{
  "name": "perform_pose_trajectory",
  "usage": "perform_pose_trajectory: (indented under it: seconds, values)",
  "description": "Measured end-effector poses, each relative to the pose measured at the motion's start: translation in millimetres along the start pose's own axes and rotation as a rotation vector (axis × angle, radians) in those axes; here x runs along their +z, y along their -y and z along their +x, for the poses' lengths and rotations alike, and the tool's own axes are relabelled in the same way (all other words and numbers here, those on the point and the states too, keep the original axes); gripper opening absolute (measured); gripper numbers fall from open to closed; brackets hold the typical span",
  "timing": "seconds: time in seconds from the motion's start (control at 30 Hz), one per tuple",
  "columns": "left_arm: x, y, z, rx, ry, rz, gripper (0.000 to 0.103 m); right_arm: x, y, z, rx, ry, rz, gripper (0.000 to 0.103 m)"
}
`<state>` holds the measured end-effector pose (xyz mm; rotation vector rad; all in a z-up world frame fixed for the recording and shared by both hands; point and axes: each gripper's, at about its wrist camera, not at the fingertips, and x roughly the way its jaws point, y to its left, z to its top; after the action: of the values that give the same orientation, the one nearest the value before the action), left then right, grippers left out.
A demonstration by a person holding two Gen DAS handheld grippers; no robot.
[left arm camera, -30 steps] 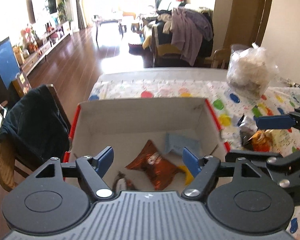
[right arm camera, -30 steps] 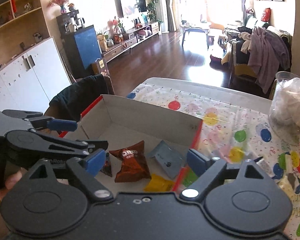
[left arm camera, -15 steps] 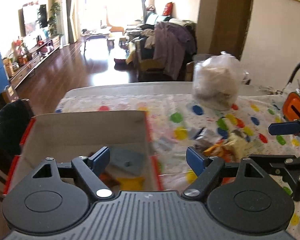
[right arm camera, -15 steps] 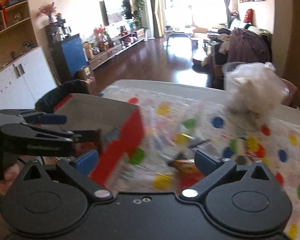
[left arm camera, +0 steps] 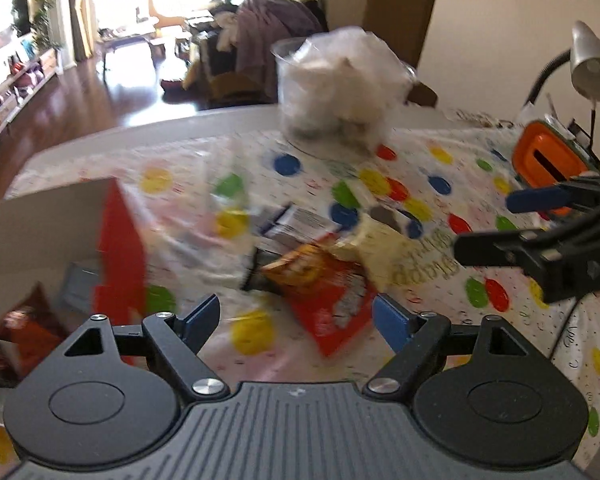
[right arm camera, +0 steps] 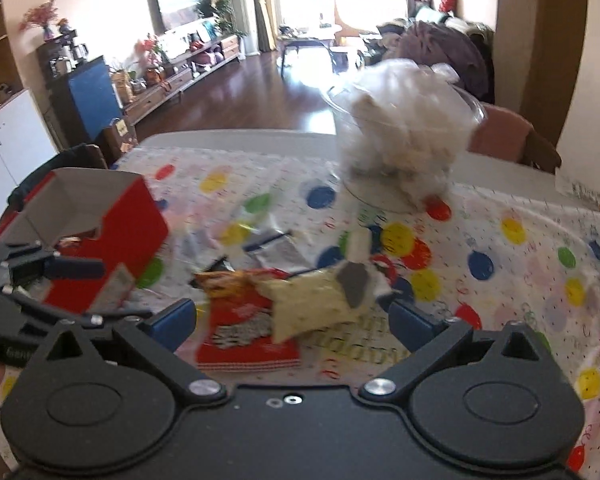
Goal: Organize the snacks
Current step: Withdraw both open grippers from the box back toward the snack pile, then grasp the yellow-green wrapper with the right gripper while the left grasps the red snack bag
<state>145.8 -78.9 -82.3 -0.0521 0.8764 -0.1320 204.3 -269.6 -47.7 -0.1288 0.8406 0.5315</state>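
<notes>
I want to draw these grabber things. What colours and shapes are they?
Both look alike. The left gripper has a black body with two round discs, silver screws, a grey ribbed top and blue-tipped jaws. The right gripper has the same black discs, silver screws and blue tips, but its top is smooth black. No sleeves or cables show.

One red box [right arm camera: 112, 236] stood at the left, with at least two packets [left arm camera: 24, 328] showing inside. About four loose snack packets [right arm camera: 244, 320] lay heaped in the middle of the one spotted tablecloth [right arm camera: 500, 264]. One clear bag [right arm camera: 404, 136] sat far, and one lamp [left arm camera: 592, 64] far right.
</notes>
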Motion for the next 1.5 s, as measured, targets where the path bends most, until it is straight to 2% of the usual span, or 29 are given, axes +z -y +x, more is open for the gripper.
perform_pose_trajectory:
  seconds: [0.4, 0.83, 0.9, 1.07, 1.2, 1.5]
  values:
    - [7.6, 16.7, 73.2, -0.032, -0.187, -0.052, 0.084, 6.8, 26.6, 71.9, 0.024, -0.127, 0.031, 0.102]
    - [16.0, 13.9, 105.8, -0.033, -0.226, -0.079, 0.084, 8.2, 15.7, 131.5, -0.006, -0.214, -0.002, 0.091]
    - [17.2, 13.5, 106.7, -0.033, -0.227, -0.077, 0.084, 7.5, 14.0, 132.9, -0.014, -0.206, -0.016, 0.089]
    - [18.8, 14.2, 111.1, -0.026, -0.232, -0.084, 0.084, 10.0, 10.0, 128.8, 0.006, -0.191, -0.051, 0.064]
    - [19.7, 15.5, 116.1, -0.024, -0.238, -0.089, 0.084, 10.4, 8.1, 124.4, 0.001, -0.181, -0.080, 0.060]
    - [24.7, 14.7, 130.9, -0.011, -0.262, -0.151, 0.084, 12.4, 37.2, 102.1, 0.001, -0.134, 0.020, 0.059]
